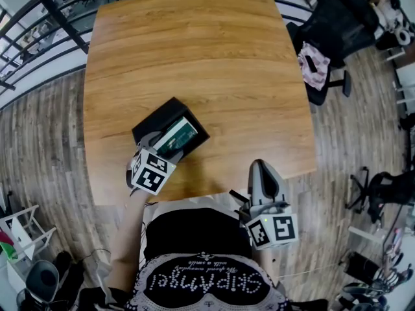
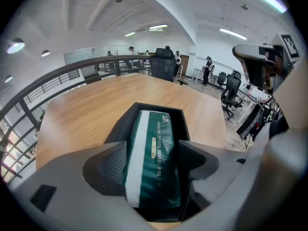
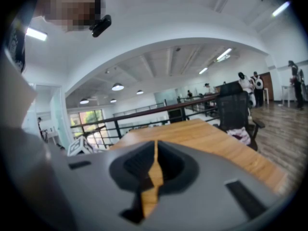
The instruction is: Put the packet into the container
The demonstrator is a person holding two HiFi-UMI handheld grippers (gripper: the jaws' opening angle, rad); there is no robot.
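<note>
A dark green packet (image 1: 181,135) with a white stripe lies inside a black open container (image 1: 160,118) near the front left of the wooden table (image 1: 194,50). My left gripper (image 1: 168,148) reaches over the container's near end. In the left gripper view the packet (image 2: 159,148) lies lengthwise in the container (image 2: 144,108), between the spread jaws of the left gripper (image 2: 152,166); a thin dark gap shows beside the right pad. My right gripper (image 1: 262,168) hovers at the table's front edge, shut and empty. In the right gripper view its jaws (image 3: 155,166) meet in a thin slit.
A black office chair (image 1: 334,28) with a pink cloth (image 1: 314,64) on it stands right of the table. A black railing (image 1: 48,15) runs along the far left. The table's front edge (image 1: 214,188) lies just before the person's body. Wooden floor surrounds the table.
</note>
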